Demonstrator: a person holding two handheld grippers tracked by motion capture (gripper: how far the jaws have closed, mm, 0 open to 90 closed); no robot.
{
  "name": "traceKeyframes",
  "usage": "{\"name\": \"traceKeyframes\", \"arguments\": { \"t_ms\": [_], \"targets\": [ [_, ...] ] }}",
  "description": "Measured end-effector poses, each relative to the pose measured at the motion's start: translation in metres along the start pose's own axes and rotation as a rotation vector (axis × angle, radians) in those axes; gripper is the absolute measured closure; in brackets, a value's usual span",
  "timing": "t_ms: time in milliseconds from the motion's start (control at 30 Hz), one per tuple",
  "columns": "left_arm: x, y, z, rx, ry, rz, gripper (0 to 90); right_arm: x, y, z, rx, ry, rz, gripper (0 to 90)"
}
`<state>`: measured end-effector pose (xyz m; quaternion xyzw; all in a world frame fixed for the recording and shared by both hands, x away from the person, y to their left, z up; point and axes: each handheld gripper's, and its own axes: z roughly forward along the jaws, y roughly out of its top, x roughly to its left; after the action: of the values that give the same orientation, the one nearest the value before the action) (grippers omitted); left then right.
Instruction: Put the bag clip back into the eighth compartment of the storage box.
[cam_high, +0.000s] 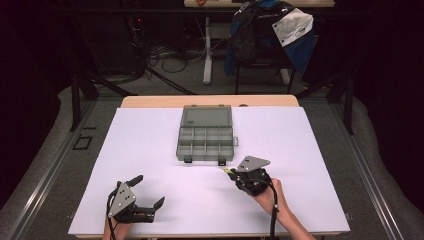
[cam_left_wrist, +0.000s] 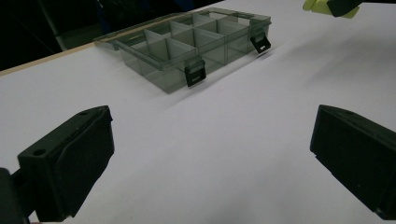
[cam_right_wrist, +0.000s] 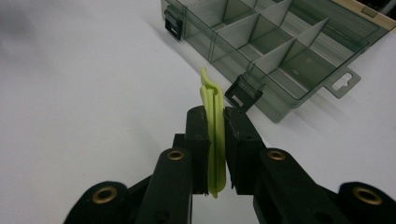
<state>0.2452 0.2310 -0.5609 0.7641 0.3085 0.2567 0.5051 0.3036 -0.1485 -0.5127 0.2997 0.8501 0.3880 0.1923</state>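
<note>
A: Yellow-green slim plastic strip (cam_right_wrist: 215, 140), pinched upright between the right gripper (cam_right_wrist: 215, 149) fingers; where does it point?

B: Long axis toward the smoky transparent compartment box (cam_high: 205, 141), just ahead on the white bench (cam_high: 150, 150). Left gripper (cam_left_wrist: 210, 154), fingers wide and empty, sits farther back.

I can't ID the yellow-green strip (cam_right_wrist: 214, 140): right claw (cam_right_wrist: 215, 149) pads cover its mid. In left gripper view it's cut off at top edge, w/ box (cam_left_wrist: 187, 44) slightly blurred.
</note>
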Motion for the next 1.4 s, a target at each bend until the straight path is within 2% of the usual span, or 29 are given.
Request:
{"name": "traceKeyframes", "arguments": {
  "t_ms": [267, 800, 1400],
  "targets": [
    [0.001, 0.000, 0.000, -0.001, 0.001, -0.002, 0.0, -0.004, 0.004, 0.006, 0.004, -0.002, -0.005, 80.7],
    [0.001, 0.000, 0.000, 0.000, 0.002, -0.004, 0.0, -0.015, 0.010, 0.004, -0.012, -0.025, 0.013, 80.7],
    [0.001, -0.001, 0.000, 0.000, 0.002, -0.005, 0.0, -0.019, 0.017, 0.008, -0.020, -0.028, 0.010, 80.7]
  ]
}}
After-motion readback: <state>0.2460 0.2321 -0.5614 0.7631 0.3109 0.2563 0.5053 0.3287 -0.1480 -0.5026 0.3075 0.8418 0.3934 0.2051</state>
